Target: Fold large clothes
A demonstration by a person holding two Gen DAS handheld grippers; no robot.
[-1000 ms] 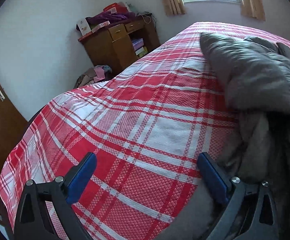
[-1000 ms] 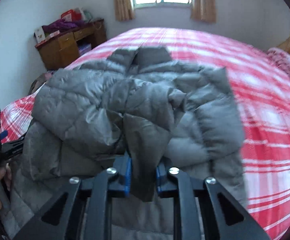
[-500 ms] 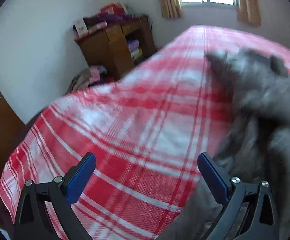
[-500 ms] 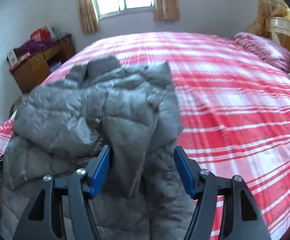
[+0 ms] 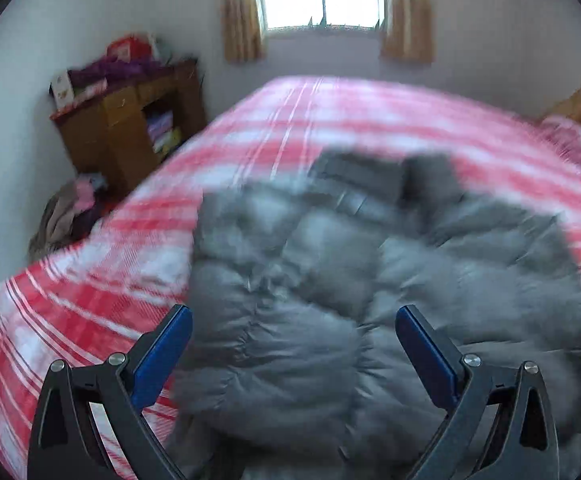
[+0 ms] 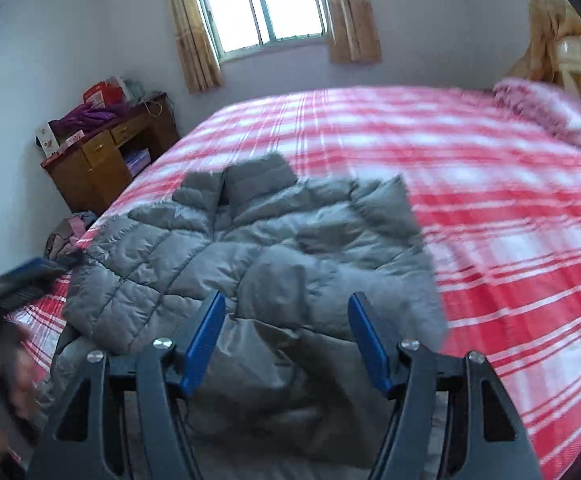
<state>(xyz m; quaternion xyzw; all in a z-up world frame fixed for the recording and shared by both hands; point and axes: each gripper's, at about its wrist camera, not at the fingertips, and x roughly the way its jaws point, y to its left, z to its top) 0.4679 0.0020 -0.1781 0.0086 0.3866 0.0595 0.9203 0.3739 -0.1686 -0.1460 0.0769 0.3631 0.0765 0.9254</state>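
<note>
left gripper jaws spread, right gripper likewise

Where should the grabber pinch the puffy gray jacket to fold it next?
Probably the bottom hem of the gray jacket, at the edge nearest the right gripper, coming in low from the foot of the bed. That edge lies loose and thin; the puffy middle looks too thick to pinch.

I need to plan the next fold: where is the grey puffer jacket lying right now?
In both wrist views the grey puffer jacket lies on the red plaid bed, near its foot-side left edge, collar towards the window.
</note>
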